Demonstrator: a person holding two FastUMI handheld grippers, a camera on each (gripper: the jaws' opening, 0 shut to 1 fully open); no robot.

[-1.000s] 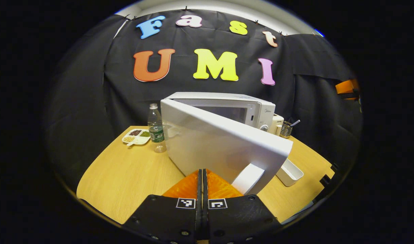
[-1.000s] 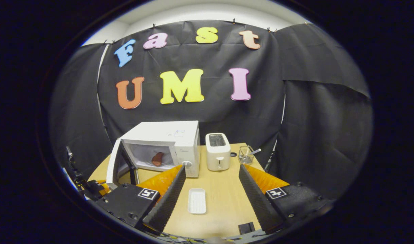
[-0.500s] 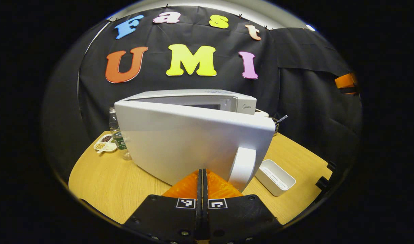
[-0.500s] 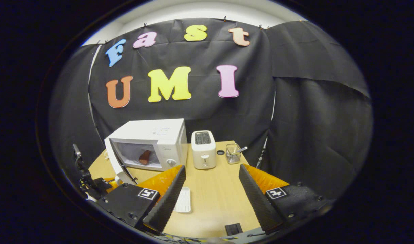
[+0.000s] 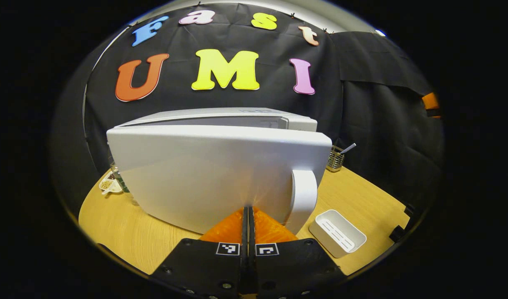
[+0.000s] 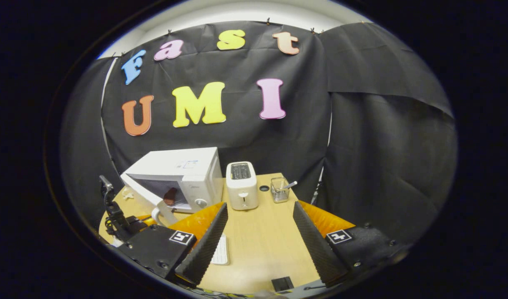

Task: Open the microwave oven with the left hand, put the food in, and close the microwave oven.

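In the left gripper view, the left gripper has its two fingers pressed together with nothing between them, tips right against the outer face of the microwave door, just left of the white door handle. The door hides the cavity from this side. The right gripper view looks in from farther off: the microwave stands at the left of the wooden table, its door partly open, and the food, a reddish-brown piece, lies inside on the cavity floor. The right gripper hangs over the table with its fingers spread wide and empty.

Compared with a second ago, the door has swung much nearer to shut: the gap is narrower in the right gripper view, and in the left gripper view the door now faces the camera almost squarely, covering the bottle that stood beside it.

A white toaster stands just right of the microwave, with a wire cup holding what may be a spoon near it. A white tray lies on the table right of the door handle. A small dish of snacks peeks out past the door's left edge.
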